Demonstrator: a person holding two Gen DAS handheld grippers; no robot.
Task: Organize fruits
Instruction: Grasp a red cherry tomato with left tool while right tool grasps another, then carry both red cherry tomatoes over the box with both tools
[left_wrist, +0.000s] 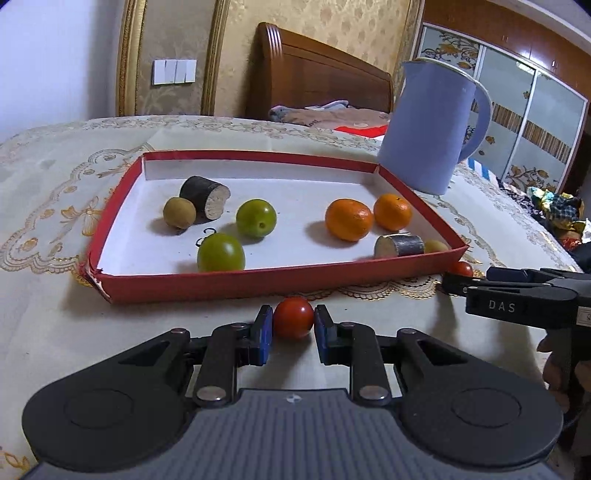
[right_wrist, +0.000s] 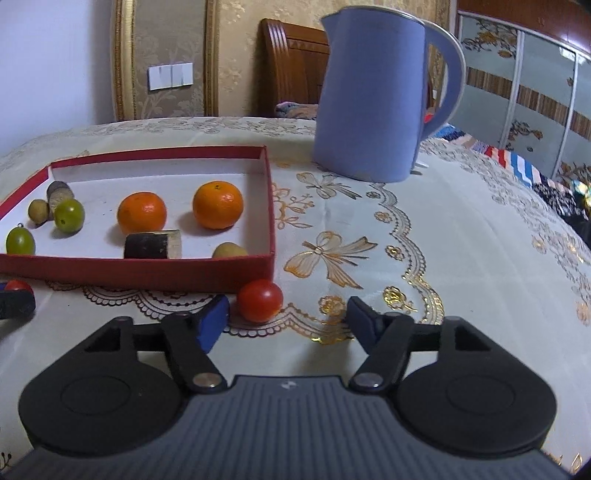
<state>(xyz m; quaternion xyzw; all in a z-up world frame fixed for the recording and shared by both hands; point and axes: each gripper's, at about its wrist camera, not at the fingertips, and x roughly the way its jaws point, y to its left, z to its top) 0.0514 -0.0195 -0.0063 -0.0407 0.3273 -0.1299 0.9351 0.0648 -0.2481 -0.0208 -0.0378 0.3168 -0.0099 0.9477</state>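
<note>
Left claw: closed on a cherry tomato, on the worktop just outside the near wall of the red tray. Right claw: jaws apart, gripping nothing; a second cherry tomato sits between them, near its left pad, beside the tray's near right corner.

Two red cherry tomatoes on tabletop, outside the red tray's near wall; oranges, green fruits inside.
</note>
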